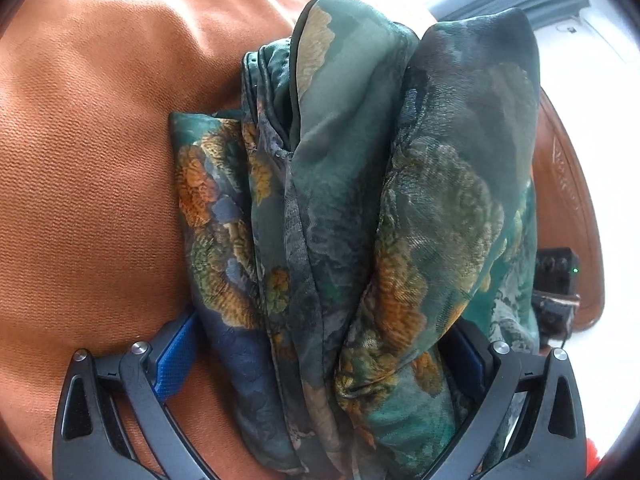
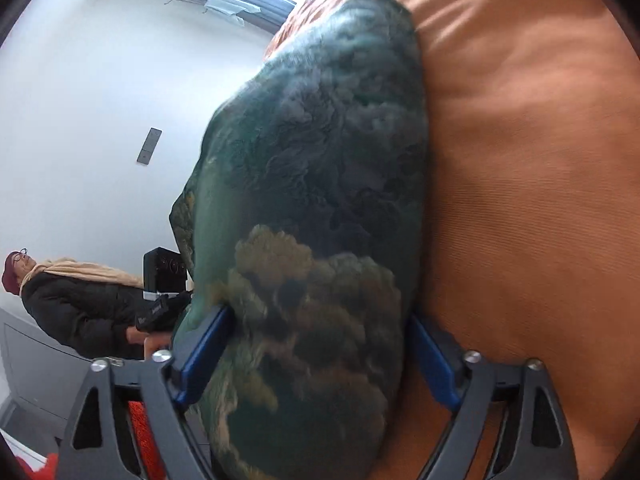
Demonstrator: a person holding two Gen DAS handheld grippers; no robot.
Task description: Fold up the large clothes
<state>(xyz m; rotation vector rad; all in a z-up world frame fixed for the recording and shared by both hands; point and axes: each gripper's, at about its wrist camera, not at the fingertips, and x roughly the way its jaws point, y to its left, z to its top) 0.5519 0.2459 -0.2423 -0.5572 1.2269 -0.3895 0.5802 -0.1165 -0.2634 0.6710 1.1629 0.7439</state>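
An orange-brown bedcover (image 1: 88,152) fills most of both views, and on it lies the bunched green floral garment (image 1: 360,208), its folds rising between the blue pads of each tool. The left tool (image 1: 324,356) is clenched on the gathered cloth. The right tool (image 2: 320,344) stands wide, the garment between its pads; whether they press it I cannot tell.

No text, label or number can be read in either view. A black device (image 2: 154,314) to the left of the right claw (image 2: 320,354) carries a pale mark, too small and blurred to make out.
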